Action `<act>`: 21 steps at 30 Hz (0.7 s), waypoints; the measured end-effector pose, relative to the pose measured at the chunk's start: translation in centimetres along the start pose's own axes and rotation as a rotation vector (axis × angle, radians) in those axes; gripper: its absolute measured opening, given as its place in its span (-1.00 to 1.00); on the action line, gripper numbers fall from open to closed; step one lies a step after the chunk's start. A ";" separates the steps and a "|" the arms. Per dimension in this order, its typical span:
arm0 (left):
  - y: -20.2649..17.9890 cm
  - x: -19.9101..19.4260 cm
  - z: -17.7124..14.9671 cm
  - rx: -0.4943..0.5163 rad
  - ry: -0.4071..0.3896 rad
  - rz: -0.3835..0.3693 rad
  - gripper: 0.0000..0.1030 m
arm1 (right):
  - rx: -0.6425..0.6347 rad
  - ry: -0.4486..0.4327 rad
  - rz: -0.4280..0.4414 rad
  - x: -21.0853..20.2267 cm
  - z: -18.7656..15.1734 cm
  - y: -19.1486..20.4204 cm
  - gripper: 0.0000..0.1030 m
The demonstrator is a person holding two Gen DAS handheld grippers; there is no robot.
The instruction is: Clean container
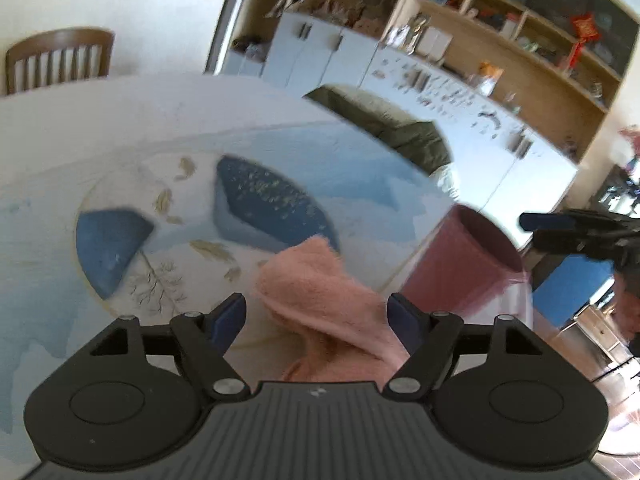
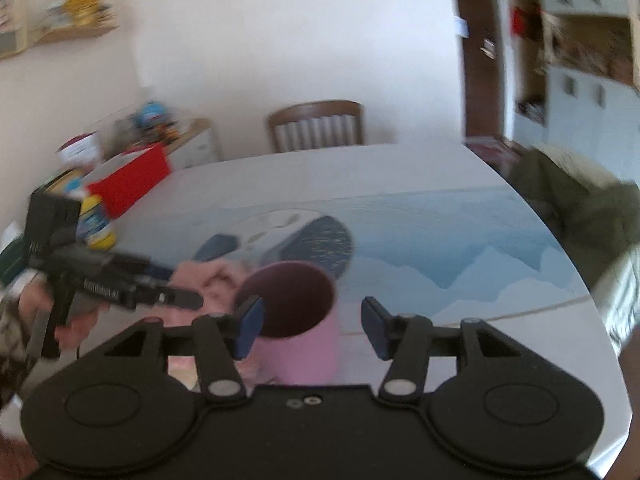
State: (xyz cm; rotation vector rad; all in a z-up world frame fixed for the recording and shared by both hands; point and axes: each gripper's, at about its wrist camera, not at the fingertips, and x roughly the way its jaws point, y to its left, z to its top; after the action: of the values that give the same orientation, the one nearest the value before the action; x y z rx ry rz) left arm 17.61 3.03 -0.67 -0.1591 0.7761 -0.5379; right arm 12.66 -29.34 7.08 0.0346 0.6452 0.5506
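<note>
A pink cup (image 2: 298,344) stands upright on the table, its dark inside facing the right wrist view. My right gripper (image 2: 312,330) is open around it; the left fingertip (image 2: 250,326) overlaps the rim and the right one stands clear of the wall. A fluffy pink cloth (image 1: 320,292) lies between the wide-apart fingers of my open left gripper (image 1: 316,320), just left of the cup (image 1: 460,268). From the right wrist view, the left gripper (image 2: 120,280), held by a hand, points at the cloth (image 2: 212,276) beside the cup.
The table (image 1: 120,120) wears a white and blue patterned cover. A wooden chair (image 2: 316,124) stands at its far side. A red box (image 2: 132,178) and a yellow jar (image 2: 94,224) sit at the left edge. An olive-covered seat (image 1: 392,128) and white cabinets (image 1: 460,120) lie beyond.
</note>
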 end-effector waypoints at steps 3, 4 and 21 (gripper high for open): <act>-0.4 1.9 -0.5 0.030 0.045 0.006 0.50 | 0.027 0.017 -0.021 1.4 0.2 -0.3 -0.13; -0.7 2.4 -0.7 0.045 0.052 0.008 0.50 | 0.028 0.025 -0.028 1.7 0.2 -0.2 -0.17; -5.8 -0.9 -1.9 0.190 -0.089 -0.122 -0.43 | 0.003 0.055 -0.061 2.7 -1.0 0.9 -0.93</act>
State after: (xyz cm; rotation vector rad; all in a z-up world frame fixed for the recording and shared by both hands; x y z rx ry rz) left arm 13.35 -1.36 0.45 -0.0540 0.6280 -0.7123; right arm 13.47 -27.39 4.97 0.0031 0.6984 0.4932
